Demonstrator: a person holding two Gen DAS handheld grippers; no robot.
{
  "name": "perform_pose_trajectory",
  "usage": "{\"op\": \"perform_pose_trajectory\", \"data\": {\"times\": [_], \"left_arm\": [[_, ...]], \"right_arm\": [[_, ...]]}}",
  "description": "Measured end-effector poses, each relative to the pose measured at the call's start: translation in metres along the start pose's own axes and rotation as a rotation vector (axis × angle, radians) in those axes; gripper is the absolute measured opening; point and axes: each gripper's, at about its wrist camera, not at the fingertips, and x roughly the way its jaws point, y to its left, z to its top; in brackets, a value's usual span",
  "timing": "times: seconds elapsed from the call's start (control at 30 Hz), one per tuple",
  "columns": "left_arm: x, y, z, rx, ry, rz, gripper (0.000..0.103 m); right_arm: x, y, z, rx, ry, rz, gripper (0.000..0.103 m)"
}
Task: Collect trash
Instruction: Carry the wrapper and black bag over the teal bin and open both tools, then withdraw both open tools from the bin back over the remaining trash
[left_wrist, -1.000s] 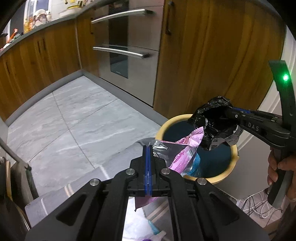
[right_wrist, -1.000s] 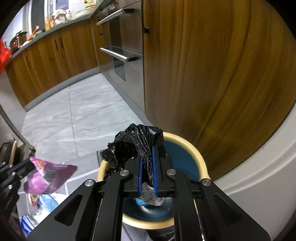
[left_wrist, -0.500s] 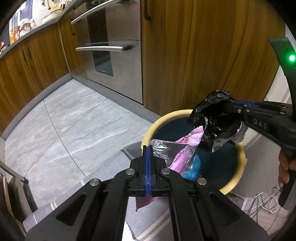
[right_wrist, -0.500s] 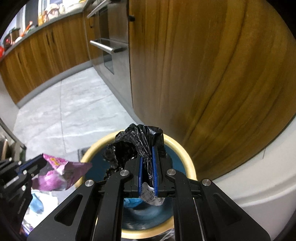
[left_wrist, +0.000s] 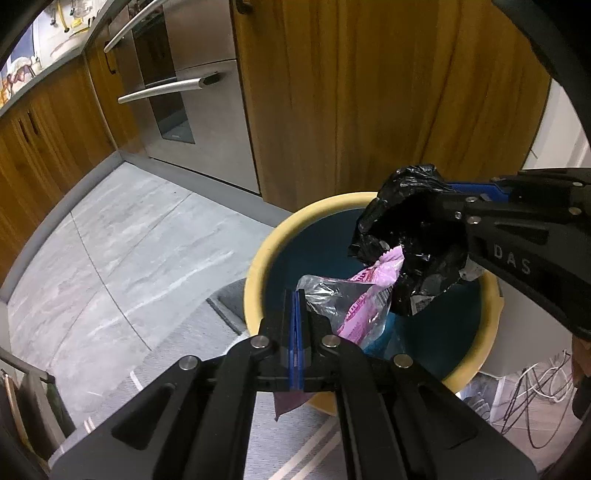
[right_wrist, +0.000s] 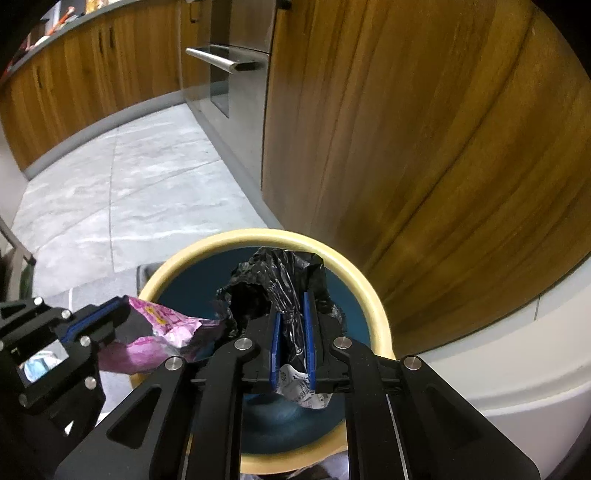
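Note:
A round bin with a yellow rim (left_wrist: 258, 266) and a dark blue inside stands on the floor against a wooden cabinet. My left gripper (left_wrist: 295, 306) is shut on a pink and clear snack wrapper (left_wrist: 369, 295), which hangs over the bin's near left part. My right gripper (right_wrist: 291, 314) holds a crumpled black plastic bag (right_wrist: 273, 280) over the bin's middle. Its jaws are opening, with the bag still pinched between the blue pads and a white label hanging below. In the right wrist view the wrapper (right_wrist: 162, 325) touches the bag's left side over the rim (right_wrist: 376, 306).
Wooden cabinet doors (left_wrist: 369, 92) rise right behind the bin. A steel oven with bar handles (left_wrist: 170, 88) is to the left, above grey floor tiles (left_wrist: 129, 240). A grey mat (left_wrist: 229, 299) lies beside the bin. Loose cables (left_wrist: 535, 391) and a white curved wall (right_wrist: 517, 350) are to the right.
Both grippers have sunk toward the bin, and the left one has moved over its rim with the wrapper. The right pads stand slightly wider apart around the black bag.

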Motion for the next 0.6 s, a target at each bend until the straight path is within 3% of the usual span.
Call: {"op": "perform_pose_trajectory", "data": {"times": [0.07, 0.2, 0.3, 0.37, 0.47, 0.6], "left_arm": [[0.001, 0.001, 0.0, 0.0, 0.007, -0.005, 0.0], [0.001, 0.002, 0.002, -0.009, 0.006, -0.01, 0.003], [-0.001, 0.003, 0.003, -0.017, 0.002, -0.014, 0.022], [-0.004, 0.002, 0.004, -0.015, -0.015, -0.015, 0.04], [-0.006, 0.001, 0.005, -0.018, -0.025, -0.009, 0.046], [-0.011, 0.007, 0.004, -0.04, -0.04, -0.009, 0.058]], "right_arm": [[0.002, 0.0, 0.002, 0.003, 0.002, -0.001, 0.019], [0.0, -0.001, 0.001, 0.006, -0.005, -0.001, 0.037], [0.0, -0.002, -0.001, 0.008, -0.012, 0.004, 0.041], [-0.002, -0.003, -0.002, 0.01, -0.017, 0.005, 0.045], [-0.004, -0.003, -0.004, 0.013, -0.02, 0.004, 0.048], [-0.003, -0.003, -0.004, 0.011, -0.018, 0.001, 0.06]]}}
